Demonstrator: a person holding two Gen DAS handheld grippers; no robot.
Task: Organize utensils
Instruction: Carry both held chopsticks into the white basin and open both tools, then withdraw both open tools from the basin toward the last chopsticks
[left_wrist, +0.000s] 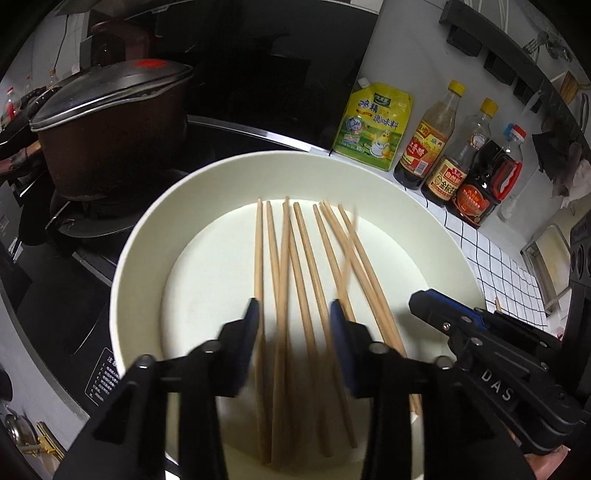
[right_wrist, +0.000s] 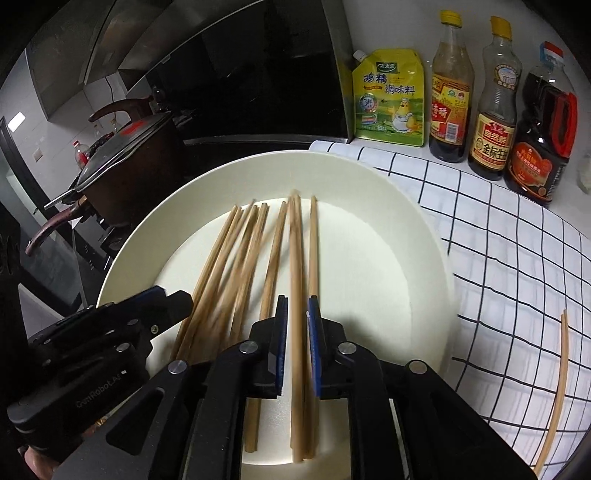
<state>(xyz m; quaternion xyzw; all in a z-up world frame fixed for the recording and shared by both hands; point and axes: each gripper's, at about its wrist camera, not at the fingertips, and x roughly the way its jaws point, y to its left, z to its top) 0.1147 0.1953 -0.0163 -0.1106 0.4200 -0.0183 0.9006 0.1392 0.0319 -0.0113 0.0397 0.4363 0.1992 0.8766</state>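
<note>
Several wooden chopsticks (left_wrist: 295, 266) lie lengthwise in a large cream plate (left_wrist: 147, 229). My left gripper (left_wrist: 293, 308) is open just above them, its fingers straddling a few sticks. The right gripper (left_wrist: 443, 317) shows at the plate's right side. In the right wrist view my right gripper (right_wrist: 297, 302) has its jaws narrow around a blurred chopstick (right_wrist: 295, 258) that sits between the pads; the other chopsticks (right_wrist: 236, 258) fan left on the plate (right_wrist: 406, 240). The left gripper (right_wrist: 162, 299) shows at lower left.
A lone chopstick (right_wrist: 559, 387) lies on the checked cloth (right_wrist: 517, 240) right of the plate. A yellow seasoning pouch (right_wrist: 388, 99) and sauce bottles (right_wrist: 491, 122) stand behind. A lidded brown pot (left_wrist: 110, 129) sits on the black stove at left.
</note>
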